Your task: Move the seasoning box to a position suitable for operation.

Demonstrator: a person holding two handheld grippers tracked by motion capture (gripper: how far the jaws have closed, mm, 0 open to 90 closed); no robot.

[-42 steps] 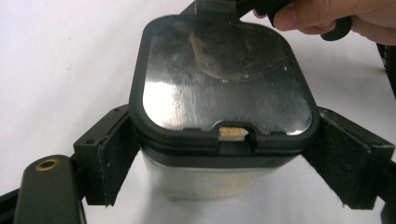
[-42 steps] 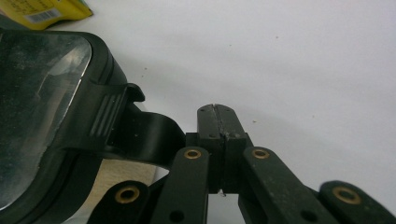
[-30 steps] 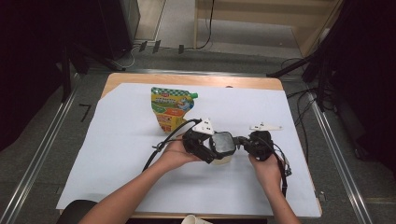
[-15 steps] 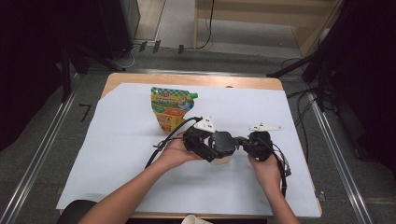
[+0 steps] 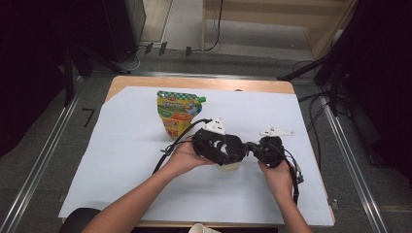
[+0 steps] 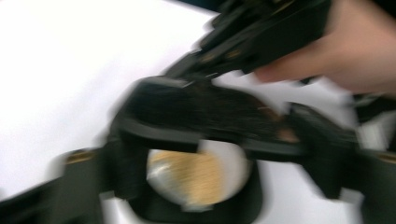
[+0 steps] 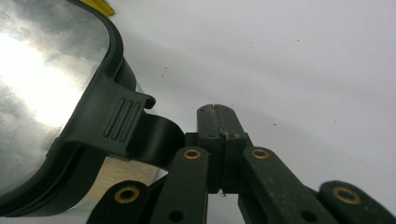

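hands hold two grippers close together near the middle of the white sheet [image 5: 121,160] covering the tabletop [image 5: 194,83]. the left gripper [image 5: 228,151] lies over a small white cup [image 5: 228,167] with tan contents; in the left gripper view, blurred, its jaws stand apart on either side of the cup [image 6: 198,175], and whether they press it cannot be told. the right gripper [image 7: 217,112] has its jaws pressed together with nothing visible between them, just beside a black lid tab [image 7: 119,123] on a foil-topped container [image 7: 42,84]. a green and orange pouch [image 5: 177,111] stands behind the left gripper, apart from it.
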